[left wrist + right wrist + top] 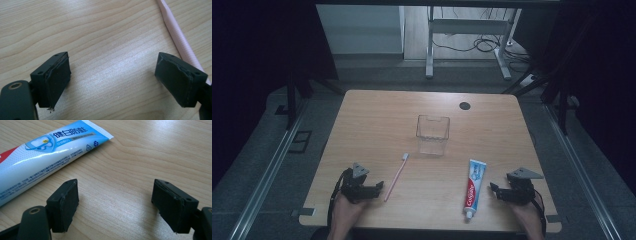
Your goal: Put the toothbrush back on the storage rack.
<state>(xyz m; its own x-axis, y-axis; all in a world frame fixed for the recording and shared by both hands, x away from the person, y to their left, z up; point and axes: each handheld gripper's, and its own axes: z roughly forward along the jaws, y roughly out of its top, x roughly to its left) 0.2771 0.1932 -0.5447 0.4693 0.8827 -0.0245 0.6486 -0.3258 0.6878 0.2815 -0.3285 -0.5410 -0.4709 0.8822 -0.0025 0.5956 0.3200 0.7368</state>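
Plainly, from the high view, both hands rest at the near edge of the worktop: the left gripper sits just beside the near end of the pink toothbrush, and the right gripper lies near the toothpaste tube, whose cap points toward the near edge. A clear plastic cup stands farther off, between the two and toward the middle. It looks as though each item is about to be picked up, so each hand would do well to square its jaws across the item before closing. The left gripper view adds what the overhead cannot: its jaws stand released with bare wood between them, and the toothbrush handle runs past the outside of one jaw, so that hand should shift sideways to straddle it. The right gripper view shows its jaws likewise released and empty, with the tube's flat crimped end ahead and off to one side; the printed label is readable here.
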